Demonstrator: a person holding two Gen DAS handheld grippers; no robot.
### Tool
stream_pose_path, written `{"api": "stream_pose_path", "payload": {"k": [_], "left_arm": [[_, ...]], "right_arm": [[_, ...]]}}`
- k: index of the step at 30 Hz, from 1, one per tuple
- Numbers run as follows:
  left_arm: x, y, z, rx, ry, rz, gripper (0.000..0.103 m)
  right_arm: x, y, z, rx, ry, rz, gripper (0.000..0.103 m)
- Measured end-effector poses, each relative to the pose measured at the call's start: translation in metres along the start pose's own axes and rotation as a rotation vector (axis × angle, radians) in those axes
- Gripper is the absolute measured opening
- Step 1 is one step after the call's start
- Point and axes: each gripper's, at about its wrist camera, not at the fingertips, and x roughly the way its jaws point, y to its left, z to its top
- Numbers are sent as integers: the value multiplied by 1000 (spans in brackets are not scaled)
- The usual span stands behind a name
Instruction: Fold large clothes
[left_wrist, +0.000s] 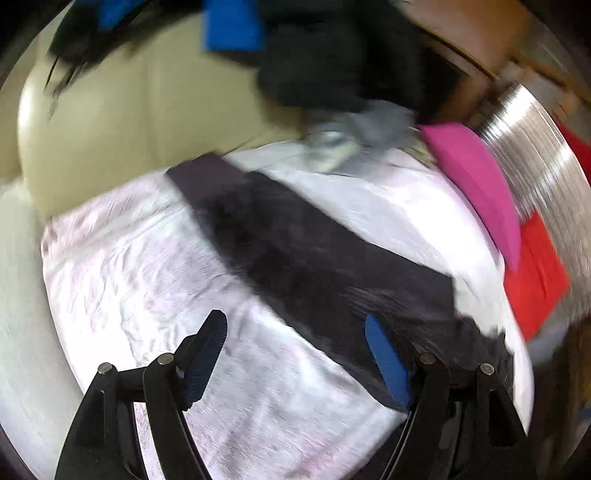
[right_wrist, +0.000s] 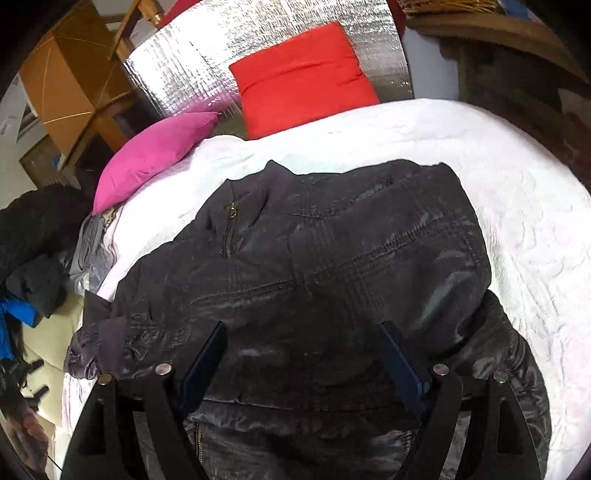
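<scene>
A dark grey zip jacket (right_wrist: 332, 280) lies on the white bedspread (right_wrist: 517, 206), collar toward the pillows, one sleeve cuff (right_wrist: 96, 343) at the left. My right gripper (right_wrist: 303, 347) is open and empty just above the jacket's lower body. In the blurred left wrist view a long dark part of the jacket (left_wrist: 295, 251) runs diagonally across the bedspread (left_wrist: 129, 266). My left gripper (left_wrist: 295, 332) is open and empty above it, its right finger over the dark cloth.
A pink pillow (right_wrist: 155, 155) and a red pillow (right_wrist: 303, 77) lean on a silver foil panel (right_wrist: 207, 59) at the bed's head. A pile of black, grey and blue clothes (right_wrist: 33, 236) sits at the left edge. Wooden furniture (right_wrist: 70, 77) stands beyond. A cream surface (left_wrist: 110, 122) lies beside the bed.
</scene>
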Motion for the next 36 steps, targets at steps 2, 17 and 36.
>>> {"api": "stream_pose_path", "payload": {"k": [2,17,36], "left_arm": [[16,21,5,-87,34,-43,76],[103,51,19,-319,123,-223,56],[4,-124,6,160,-202,-270,8]], "right_arm": [[2,-1,-2,10,18,15,85],[17,7,-3,-54,40,-17,83],[-2,-23,14,69,-7,8,83]]}}
